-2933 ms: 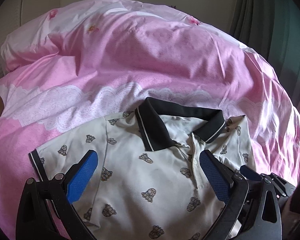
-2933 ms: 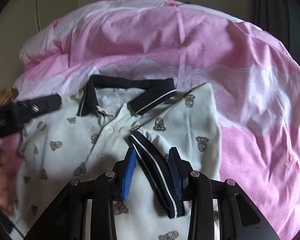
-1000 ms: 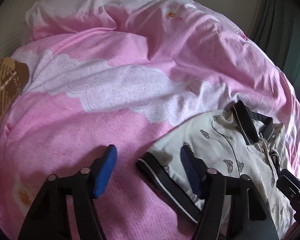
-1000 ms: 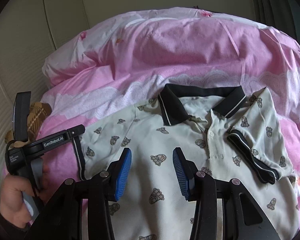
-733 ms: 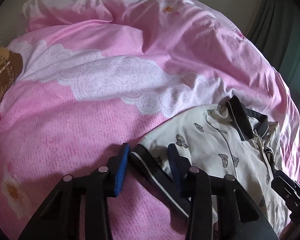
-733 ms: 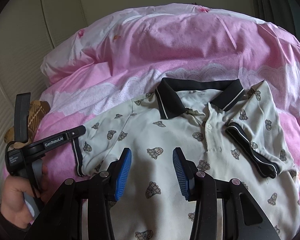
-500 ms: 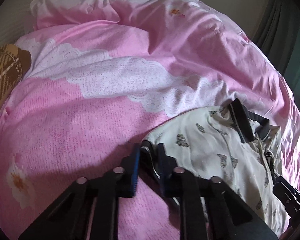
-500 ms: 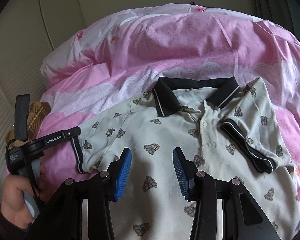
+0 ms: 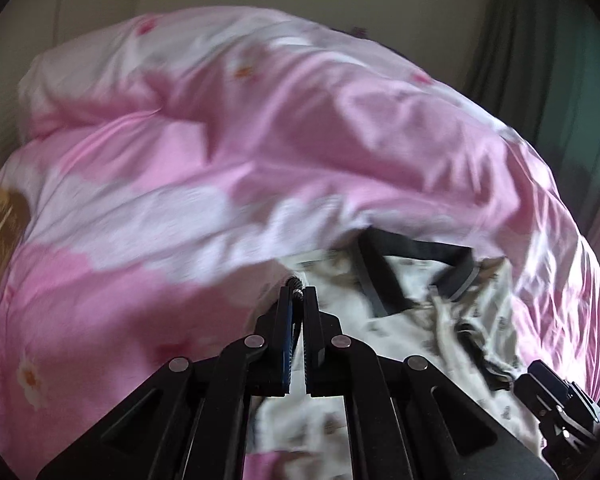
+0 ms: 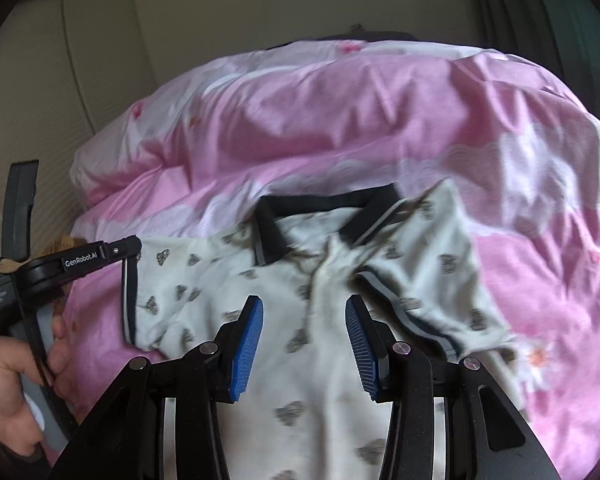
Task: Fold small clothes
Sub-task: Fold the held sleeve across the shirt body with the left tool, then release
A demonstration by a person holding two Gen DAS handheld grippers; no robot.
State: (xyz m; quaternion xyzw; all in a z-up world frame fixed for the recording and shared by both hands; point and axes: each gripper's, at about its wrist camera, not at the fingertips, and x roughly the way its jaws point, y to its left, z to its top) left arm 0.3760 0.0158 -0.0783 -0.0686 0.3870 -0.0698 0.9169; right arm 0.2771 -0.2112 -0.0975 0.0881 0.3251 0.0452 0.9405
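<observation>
Left wrist view, item one: my left tool [image 9: 299,294], jaws together and clamped on the dark-edged cuff of the shirt's sleeve [image 9: 296,280]. Picture is blurred.

Item two: shirt [image 10: 300,320], small, pale, printed with little grey figures, dark collar [image 10: 324,208] with a light stripe. It lies face up on the pink bed cover [image 10: 340,128], collar toward the far side. From the right wrist view, the sleeve [image 10: 148,280] on the picture's left is stretched out from the body and pinched at its cuff by the left tool [image 10: 130,248]; the other sleeve [image 10: 412,312] is already laid across the chest.

Item three: my right tool [image 10: 304,320], jaws apart, nothing between them, hovering above the shirt's front near the button placket.

Item four: a hand [image 10: 16,384] gripping the left tool's handle, lower left of the right wrist view.

Step in hand, by my judgement: folding the second sleeve inward. The next move calls for carrying the clamped cuff across the chest toward the placket, keeping the body flat, then letting go once the sleeve lies smooth.

Writing: "GenRobot.AI" in white on the left tool's arm [image 10: 80,260]. A smaller label below it is too small to read.
</observation>
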